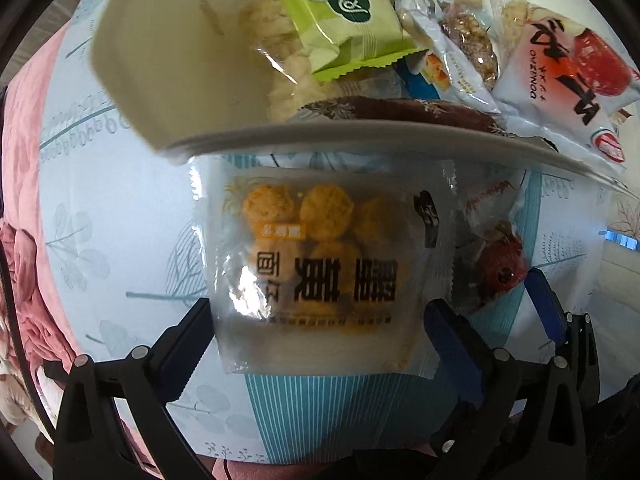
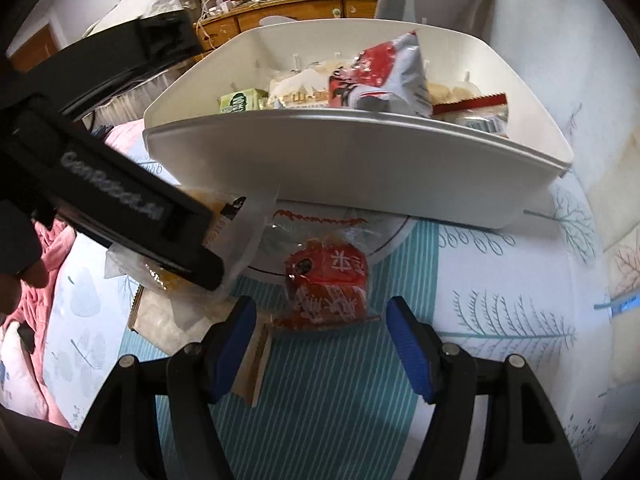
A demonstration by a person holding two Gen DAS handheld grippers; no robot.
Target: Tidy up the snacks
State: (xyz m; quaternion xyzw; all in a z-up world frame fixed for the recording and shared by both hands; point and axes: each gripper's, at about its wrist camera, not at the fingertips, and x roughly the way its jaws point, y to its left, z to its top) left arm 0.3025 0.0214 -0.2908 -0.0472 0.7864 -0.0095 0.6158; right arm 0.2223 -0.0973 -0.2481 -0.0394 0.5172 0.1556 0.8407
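My left claw (image 1: 316, 312) is clamped on a clear packet of yellow puffs (image 1: 320, 268), one finger on each side edge, holding it up over the cloth just short of the bin wall. My right claw (image 2: 320, 344) is spread wide, gripping nothing, hovering low over the cloth. Between its blue pads (image 2: 408, 344), a bit ahead, lies a red snack pack (image 2: 326, 288) in clear wrap, flat on the cloth, close to the bin's near wall. In the right view, the left tool's black body (image 2: 120, 208) crosses at left with the puff packet under its tip.

White plastic bin (image 2: 352, 160) sits just beyond both claws, near wall facing me. Inside: green packet (image 1: 340, 16), red-and-white bag (image 1: 560, 72), nut bar in clear wrap (image 1: 468, 40), rice crackers (image 1: 280, 36), a brown wrapper (image 1: 392, 110) against the near wall. Piled loosely, overlapping.

Surface: pale cloth (image 2: 500, 300) printed with grey-blue leaves and trees, with a teal striped panel (image 2: 328, 400) under the right claw. Pink quilt (image 1: 24, 160) bunched along the left edge.

Room: wooden cabinet with drawers (image 2: 288, 8) behind the bin, clutter on top, too blurred to tell what.
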